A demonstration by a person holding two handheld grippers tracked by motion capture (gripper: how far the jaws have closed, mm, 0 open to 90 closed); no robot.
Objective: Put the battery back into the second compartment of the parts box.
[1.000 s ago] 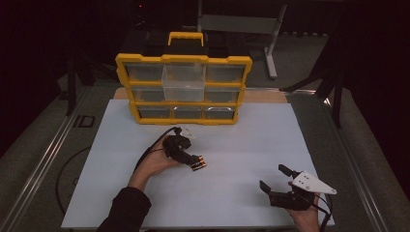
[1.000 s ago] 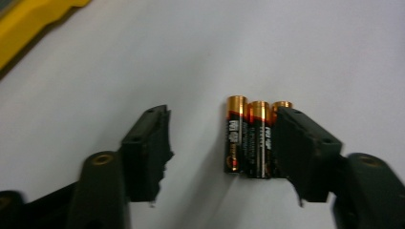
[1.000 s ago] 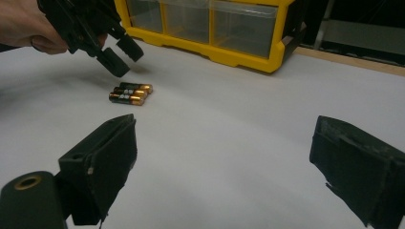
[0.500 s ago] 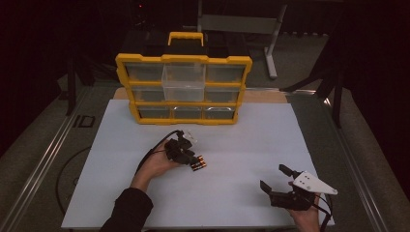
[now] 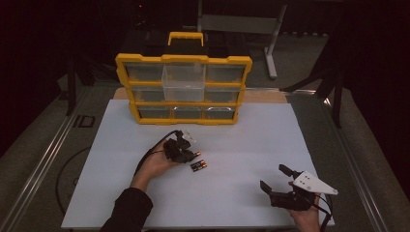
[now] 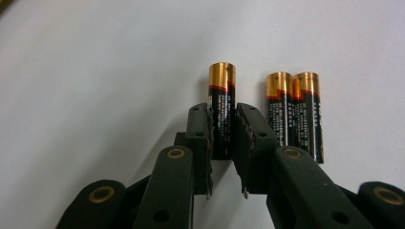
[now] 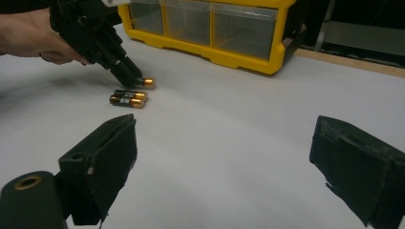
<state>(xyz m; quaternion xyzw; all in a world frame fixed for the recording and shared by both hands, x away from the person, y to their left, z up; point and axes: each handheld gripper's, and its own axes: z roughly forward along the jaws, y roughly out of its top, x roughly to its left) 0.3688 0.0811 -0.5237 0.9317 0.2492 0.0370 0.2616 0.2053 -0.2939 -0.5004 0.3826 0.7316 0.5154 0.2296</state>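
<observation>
L gripper [image 6: 223, 131] jaws just closed on one battery [image 6: 222, 102], beside the pair [image 6: 295, 109]; ready for lifting. R gripper [image 7: 224, 157] held wide open, empty.

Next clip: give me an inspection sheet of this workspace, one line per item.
Surface: white board on a grey table, flat.
Job's things: three batteries; one battery lies between the left gripper's pads, a pair of batteries lies side by side next to it.
Clutter: nothing seen.
Grippers: left gripper has just been closing and is shut on the single battery; right gripper open, nothing between its jaws, near the board's front edge.
Cables: black cable trails from the left gripper.
Surroundings: yellow drawer organiser at the board's far edge; dark room behind.
</observation>
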